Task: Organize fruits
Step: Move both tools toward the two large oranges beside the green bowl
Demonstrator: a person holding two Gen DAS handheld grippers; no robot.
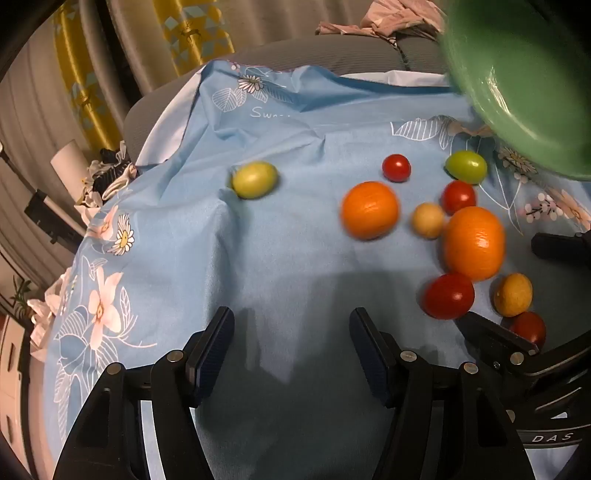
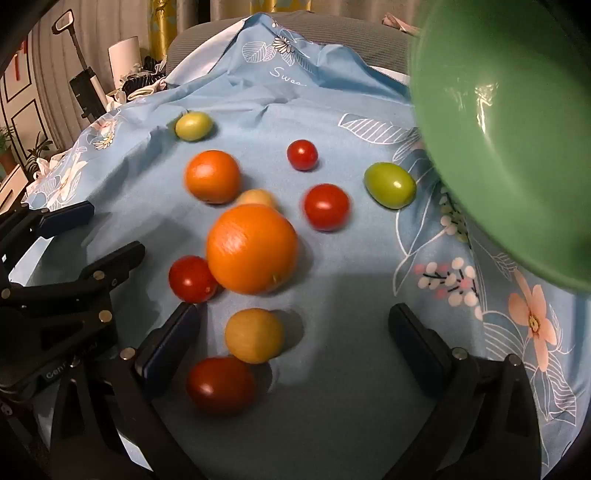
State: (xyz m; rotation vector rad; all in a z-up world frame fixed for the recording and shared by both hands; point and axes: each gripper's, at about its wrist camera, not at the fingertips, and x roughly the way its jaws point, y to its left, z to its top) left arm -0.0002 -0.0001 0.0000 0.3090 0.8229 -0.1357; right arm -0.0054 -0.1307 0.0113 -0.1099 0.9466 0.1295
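Observation:
Fruits lie loose on a blue floral cloth [image 1: 221,258]. Two oranges [image 1: 370,210] [image 1: 474,242], several red tomatoes [image 1: 448,296], two green ones [image 1: 255,180] [image 1: 466,167] and two yellow ones [image 1: 428,220] show in the left wrist view. My left gripper [image 1: 291,354] is open and empty over bare cloth, left of the fruits. My right gripper [image 2: 295,347] is open, with a yellow fruit [image 2: 254,335] and a red tomato [image 2: 221,384] between its fingers, untouched. The big orange [image 2: 252,254] lies just ahead. A green bowl [image 2: 509,140] is at the upper right.
The cloth covers a grey cushioned seat [image 1: 332,51] whose edge falls away at the far side and left. Curtains [image 1: 192,33], a white lamp [image 2: 123,55] and clutter stand beyond. The left gripper shows at the left edge of the right wrist view [image 2: 85,266].

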